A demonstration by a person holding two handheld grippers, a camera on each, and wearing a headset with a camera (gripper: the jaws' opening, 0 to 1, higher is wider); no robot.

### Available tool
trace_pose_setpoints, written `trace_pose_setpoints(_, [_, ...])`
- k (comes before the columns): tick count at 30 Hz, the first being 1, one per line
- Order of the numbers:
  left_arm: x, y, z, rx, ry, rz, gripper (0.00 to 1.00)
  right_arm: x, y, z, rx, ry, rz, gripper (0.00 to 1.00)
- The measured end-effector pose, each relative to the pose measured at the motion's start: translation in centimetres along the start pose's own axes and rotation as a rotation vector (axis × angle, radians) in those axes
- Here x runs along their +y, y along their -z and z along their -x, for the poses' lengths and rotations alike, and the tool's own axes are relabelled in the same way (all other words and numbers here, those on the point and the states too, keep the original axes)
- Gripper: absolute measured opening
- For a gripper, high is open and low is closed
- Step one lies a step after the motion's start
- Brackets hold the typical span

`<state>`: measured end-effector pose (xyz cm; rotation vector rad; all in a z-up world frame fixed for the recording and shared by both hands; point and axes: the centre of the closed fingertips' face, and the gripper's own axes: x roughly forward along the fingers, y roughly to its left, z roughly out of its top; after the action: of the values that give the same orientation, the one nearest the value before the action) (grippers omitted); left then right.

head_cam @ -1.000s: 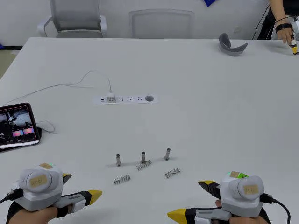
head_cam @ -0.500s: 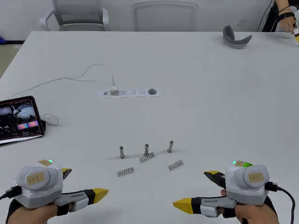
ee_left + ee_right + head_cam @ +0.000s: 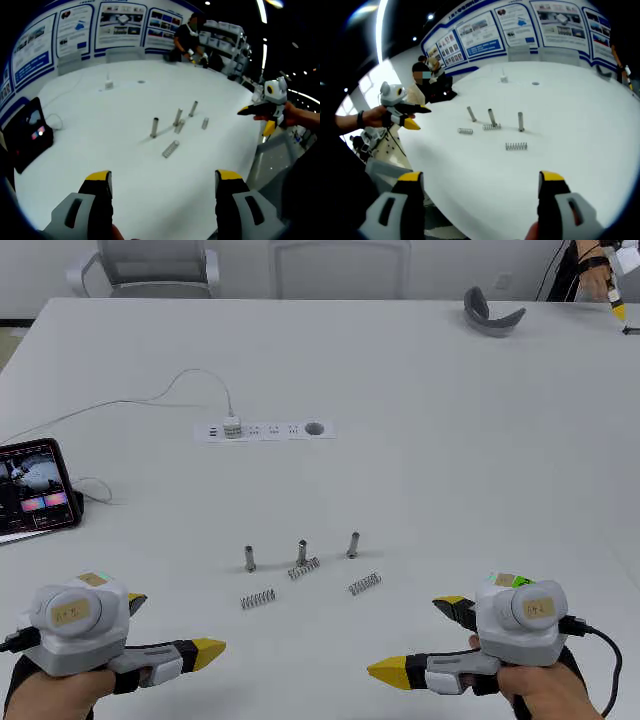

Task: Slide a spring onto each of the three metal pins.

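Three metal pins upright in a row, all bare: left pin (image 3: pixel 250 558), middle pin (image 3: pixel 301 552), right pin (image 3: pixel 353 544); three springs flat on the white table (image 3: pixel 480 470): left spring (image 3: pixel 258 598) at 5 o'clock of left pin, apart; middle spring (image 3: pixel 304 567) at foot of middle pin; right spring (image 3: pixel 365 583) at 5 o'clock of right pin, apart; left gripper (image 3: pixel 172 625) at 7 o'clock of the pins, right gripper (image 3: pixel 416 638) at 4 o'clock, jaws of both spread, nothing held; power strip (image 3: pixel 265 429) at 12 o'clock; tablet (image 3: pixel 35 487) at 9 o'clock.
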<state>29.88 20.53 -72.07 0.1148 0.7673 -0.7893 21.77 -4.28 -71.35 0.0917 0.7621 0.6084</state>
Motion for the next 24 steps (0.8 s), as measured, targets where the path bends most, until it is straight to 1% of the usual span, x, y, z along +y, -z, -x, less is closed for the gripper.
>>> trace_pose_setpoints(4, [-0.7, -0.4, -0.5, 0.008, 0.022, -0.014, 0.88, -0.2, 0.3, 0.3, 0.003, 0.006, 0.001, 0.97])
trace_pose_setpoints(7, [-1.1, -0.4, -1.1, 0.028, 0.046, -0.032, 0.91, -0.1, 0.4, 0.6, 0.002, 0.007, -0.002, 0.97])
trace_pose_setpoints(12, [-1.8, -0.5, -1.9, 0.048, 0.071, -0.053, 0.92, -0.3, 0.8, 1.0, 0.015, 0.013, 0.002, 0.97])
trace_pose_setpoints(19, [-2.7, -0.6, -2.7, 0.074, 0.088, -0.100, 0.92, -0.4, 1.0, 1.3, 0.019, 0.017, -0.003, 0.96])
trace_pose_setpoints(24, [-3.1, -0.2, -3.6, 0.095, 0.104, -0.126, 0.90, -0.3, 1.3, 1.2, 0.030, 0.011, 0.002, 0.96])
